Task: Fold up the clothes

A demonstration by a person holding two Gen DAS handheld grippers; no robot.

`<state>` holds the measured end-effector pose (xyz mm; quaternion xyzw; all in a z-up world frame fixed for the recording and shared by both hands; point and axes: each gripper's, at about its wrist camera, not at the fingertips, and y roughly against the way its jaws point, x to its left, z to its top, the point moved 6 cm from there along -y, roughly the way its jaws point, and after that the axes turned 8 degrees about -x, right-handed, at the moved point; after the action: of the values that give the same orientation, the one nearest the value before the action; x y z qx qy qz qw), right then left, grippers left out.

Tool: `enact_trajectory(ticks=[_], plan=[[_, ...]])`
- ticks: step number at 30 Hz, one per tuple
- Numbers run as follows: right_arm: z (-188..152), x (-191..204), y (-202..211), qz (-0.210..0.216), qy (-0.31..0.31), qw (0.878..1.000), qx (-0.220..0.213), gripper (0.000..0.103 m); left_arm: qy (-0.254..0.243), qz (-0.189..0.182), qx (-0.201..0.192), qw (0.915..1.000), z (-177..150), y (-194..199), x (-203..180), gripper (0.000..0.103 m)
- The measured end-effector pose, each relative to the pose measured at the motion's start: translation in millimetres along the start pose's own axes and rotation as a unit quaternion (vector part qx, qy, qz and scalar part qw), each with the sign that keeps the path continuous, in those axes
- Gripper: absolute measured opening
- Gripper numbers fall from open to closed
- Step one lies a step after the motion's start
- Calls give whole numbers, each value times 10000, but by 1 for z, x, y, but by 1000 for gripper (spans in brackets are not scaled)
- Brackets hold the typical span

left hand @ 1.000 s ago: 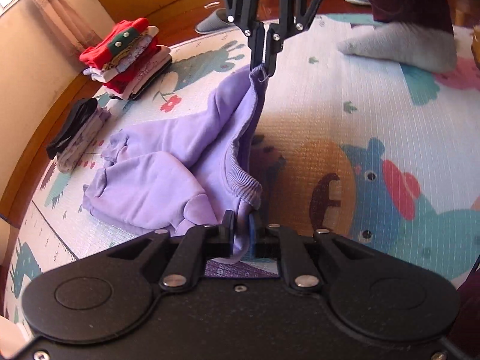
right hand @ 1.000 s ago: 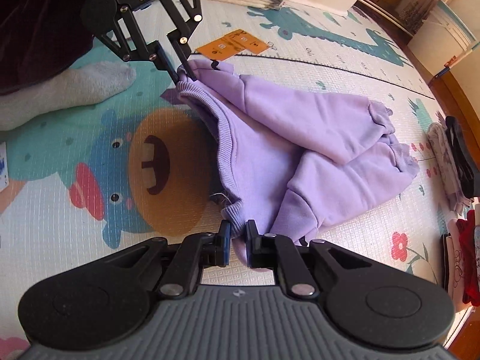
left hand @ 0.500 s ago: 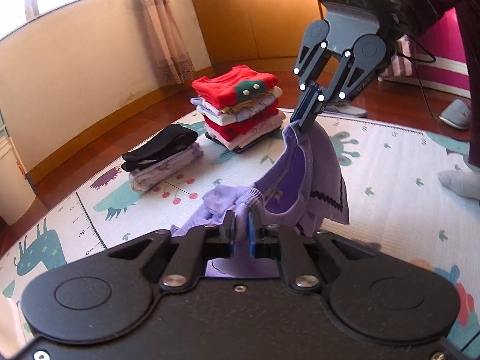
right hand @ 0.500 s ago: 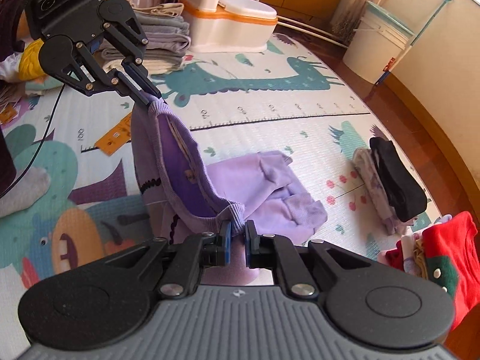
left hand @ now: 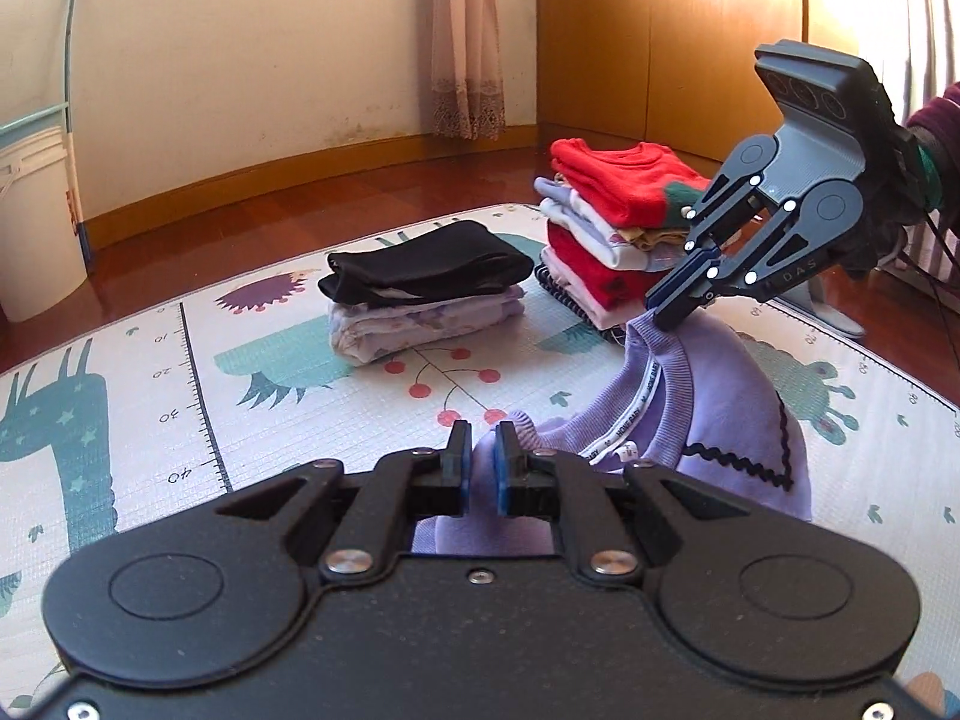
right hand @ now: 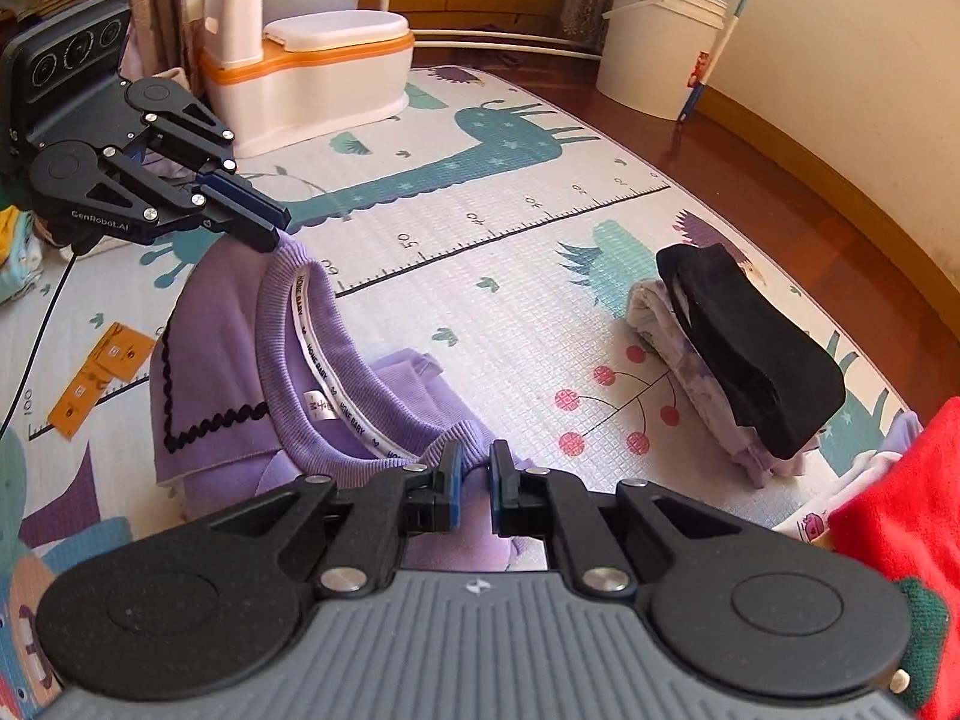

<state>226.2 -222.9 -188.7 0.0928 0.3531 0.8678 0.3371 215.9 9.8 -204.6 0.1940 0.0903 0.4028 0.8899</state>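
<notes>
A purple sweatshirt [left hand: 720,396] with black wavy trim hangs lifted above the play mat, its neckline stretched between both grippers. In the left wrist view my left gripper [left hand: 483,462] is shut on purple fabric at one side of the collar. The right gripper [left hand: 681,307] pinches the other side, higher up and to the right. In the right wrist view the right gripper [right hand: 474,477] is shut on the sweatshirt [right hand: 228,312] by its ribbed collar. The left gripper [right hand: 273,228] holds the far shoulder at upper left. The sleeves trail down onto the mat.
A stack topped with a red garment [left hand: 612,180] and a smaller stack topped with a black one [left hand: 420,276] sit on the animal-print play mat [left hand: 180,396]. A white and orange potty [right hand: 312,78], a white bucket [right hand: 660,30] and orange cards [right hand: 96,378] lie beyond.
Both grippers have risen and carried the sweatshirt up off the mat. It lay crumpled a second ago and now hangs by its collar; both views have tilted up toward the walls.
</notes>
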Motion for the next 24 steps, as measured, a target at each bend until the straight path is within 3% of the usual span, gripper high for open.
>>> enact_trajectory(ticks=[10,11,12,17,21,23,24], plan=[[-15,-37,-60,-105,-379,9991,139,10,160,48,438,9989,-13,-58,30,5],[-18,-41,-65,-129,-427,9989,168,9,186,59,474,9987,-16,-64,32,4],[-21,-44,-69,-166,-483,9985,191,2,215,68,504,9985,-18,-68,34,4],[-31,-65,-85,-333,-848,9957,181,2,373,145,606,9974,-32,-88,43,0],[-40,-70,-92,-356,-1094,9931,215,2,714,300,692,9946,-42,-94,53,0],[-48,-75,-92,-189,-1609,9865,258,5,1025,359,682,9917,-45,-88,58,1],[-52,-77,-90,-84,-1912,9812,251,11,1366,348,564,9884,-44,-77,63,8]])
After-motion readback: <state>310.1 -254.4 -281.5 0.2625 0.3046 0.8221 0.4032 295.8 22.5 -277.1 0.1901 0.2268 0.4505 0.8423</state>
